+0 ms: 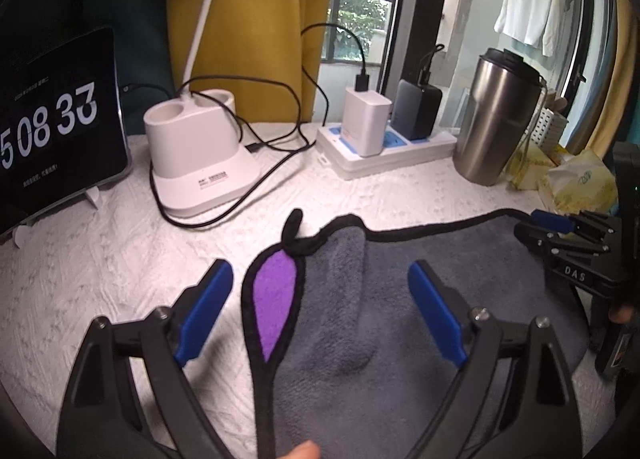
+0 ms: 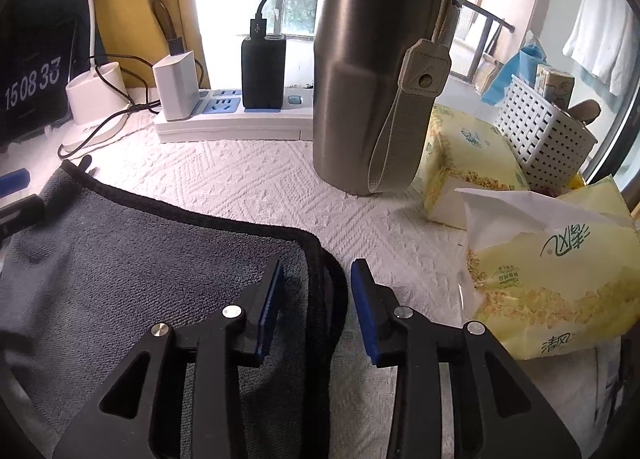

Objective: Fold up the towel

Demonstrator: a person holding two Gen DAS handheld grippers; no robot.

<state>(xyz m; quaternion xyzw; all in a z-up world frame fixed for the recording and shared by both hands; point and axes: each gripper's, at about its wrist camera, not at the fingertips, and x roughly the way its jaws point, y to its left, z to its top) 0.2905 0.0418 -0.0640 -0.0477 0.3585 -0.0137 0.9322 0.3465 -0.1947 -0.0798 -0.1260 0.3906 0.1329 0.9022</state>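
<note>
A grey towel point(image 1: 400, 319) with black trim lies on the white textured table cover; its left edge is curled up and shows a purple underside point(image 1: 276, 295). My left gripper point(image 1: 320, 291) is open wide, its blue pads on either side of that curled edge, holding nothing. In the right wrist view the towel point(image 2: 120, 259) lies flat at lower left. My right gripper point(image 2: 316, 287) is open, its jaws straddling the towel's right trimmed corner point(image 2: 324, 259). It also shows at the right in the left wrist view point(image 1: 560, 227).
A steel tumbler point(image 2: 376, 79), a power strip point(image 2: 224, 119) with chargers and cables, a white lamp base point(image 1: 200, 147) and a clock display point(image 1: 52, 127) stand behind the towel. Yellow tissue packs point(image 2: 552, 279) and a white basket point(image 2: 544, 135) sit to the right.
</note>
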